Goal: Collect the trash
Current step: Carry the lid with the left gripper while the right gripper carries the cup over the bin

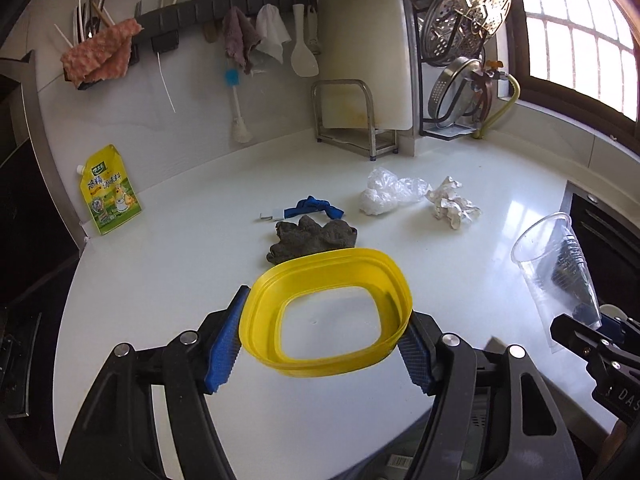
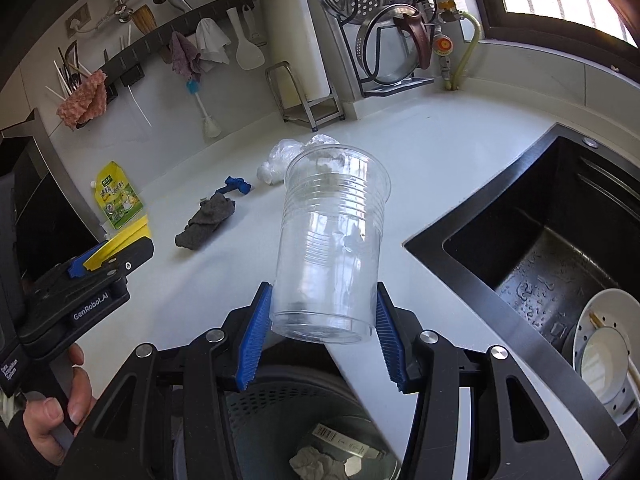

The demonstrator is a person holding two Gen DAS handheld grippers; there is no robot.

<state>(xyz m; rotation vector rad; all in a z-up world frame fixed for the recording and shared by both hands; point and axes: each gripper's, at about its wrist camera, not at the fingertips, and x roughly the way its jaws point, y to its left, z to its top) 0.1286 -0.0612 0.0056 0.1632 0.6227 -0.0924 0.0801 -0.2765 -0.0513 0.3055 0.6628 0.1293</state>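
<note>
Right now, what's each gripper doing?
Left gripper shut on yellow container. Right gripper shut on clear plastic cup, above trash bin. Nothing blocking.

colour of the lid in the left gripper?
Yellow lid, held by the left gripper; clearest in the left wrist view.

White glossy countertop (image 1: 180, 280) runs to a pale wall (image 1: 120, 120) carrying a long dark hanging rail (image 1: 224, 4) with cloths and utensils. Black recessed sink (image 2: 540, 248) is set into the counter at right, wet inside, holding white dishes. Barred window (image 1: 576, 44) in a dark frame at upper right lets in bright daylight; black wire rack (image 1: 448, 92) with steel steamer trays stands below it.
</note>
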